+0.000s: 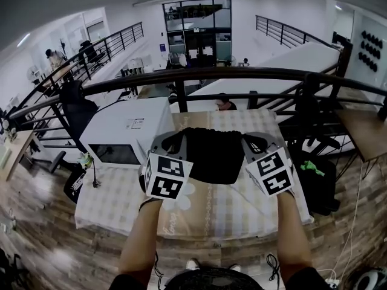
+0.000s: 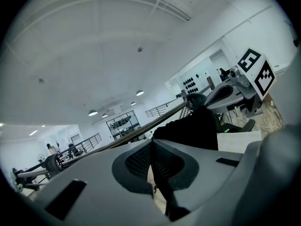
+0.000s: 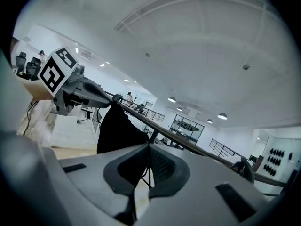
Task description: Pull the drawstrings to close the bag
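Standing, far left: white cabinet (image 1: 124, 132), well left of the bag and lower than it.
Left claw (image 1: 174, 139): at the bag's upper left corner, jaws pressed together and pinching the left drawstring (image 2: 160, 178). A dark strand runs down out of the seam between the pads.
Bag (image 1: 211, 156): black and soft, strung between the two claws. Its top edge is gathered and roughly level. It hangs clear of the surface, with the body sagging below the claws.
Surface (image 1: 205, 222): covered in checked cloth, under the bag and spreading out to both sides of it.
Railing (image 1: 181, 74): dark curved bar, beyond the bag.
Right claw (image 1: 251, 139): at the bag's upper right corner, jaws pressed together and pinching the right drawstring (image 3: 146, 175). Thin cords show in the seam between the pads.
Cross-check: each gripper view shows the bag hanging from the tip of the other claw, its black cloth drooping below that tip.
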A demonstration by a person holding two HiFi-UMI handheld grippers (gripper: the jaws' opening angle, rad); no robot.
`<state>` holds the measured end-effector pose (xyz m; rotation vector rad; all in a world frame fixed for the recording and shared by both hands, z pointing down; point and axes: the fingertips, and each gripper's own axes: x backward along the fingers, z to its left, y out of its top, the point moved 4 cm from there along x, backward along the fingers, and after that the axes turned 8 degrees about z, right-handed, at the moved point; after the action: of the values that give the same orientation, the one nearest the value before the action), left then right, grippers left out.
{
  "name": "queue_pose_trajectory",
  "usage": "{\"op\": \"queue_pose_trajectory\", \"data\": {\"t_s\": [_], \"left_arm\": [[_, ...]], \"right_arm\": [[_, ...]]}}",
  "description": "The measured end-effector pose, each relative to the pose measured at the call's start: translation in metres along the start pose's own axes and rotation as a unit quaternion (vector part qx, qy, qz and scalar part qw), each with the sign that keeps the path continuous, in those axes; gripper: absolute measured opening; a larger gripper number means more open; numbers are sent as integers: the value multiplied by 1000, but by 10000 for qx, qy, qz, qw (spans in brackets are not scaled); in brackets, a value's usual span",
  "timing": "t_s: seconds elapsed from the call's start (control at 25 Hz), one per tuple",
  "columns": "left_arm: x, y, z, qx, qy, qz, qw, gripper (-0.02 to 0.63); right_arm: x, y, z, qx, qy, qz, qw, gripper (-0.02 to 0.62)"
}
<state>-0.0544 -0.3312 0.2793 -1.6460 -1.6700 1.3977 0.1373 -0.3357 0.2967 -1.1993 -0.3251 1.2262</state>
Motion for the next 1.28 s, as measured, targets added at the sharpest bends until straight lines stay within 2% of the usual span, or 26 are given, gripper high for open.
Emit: {"op": "queue_pose_trajectory", "data": {"t_s": [0.44, 0.68, 1.04, 1.28], "left_arm": [[33, 44, 25, 599, 456, -657, 9950, 29], [39, 52, 26, 500, 646, -771, 9937, 29], [38, 45, 30, 250, 832, -702, 9937, 29], [38, 37, 44, 379, 997, -603, 9925, 28]], "right_arm": [[34, 60, -18, -120, -663, -909, 9936, 21], [39, 66, -24, -196, -824, -1100, 9903, 21], [40, 64, -24, -258, -973, -1172, 9880, 21], [42, 56, -31, -330, -1070, -1075, 9879, 21]]}}
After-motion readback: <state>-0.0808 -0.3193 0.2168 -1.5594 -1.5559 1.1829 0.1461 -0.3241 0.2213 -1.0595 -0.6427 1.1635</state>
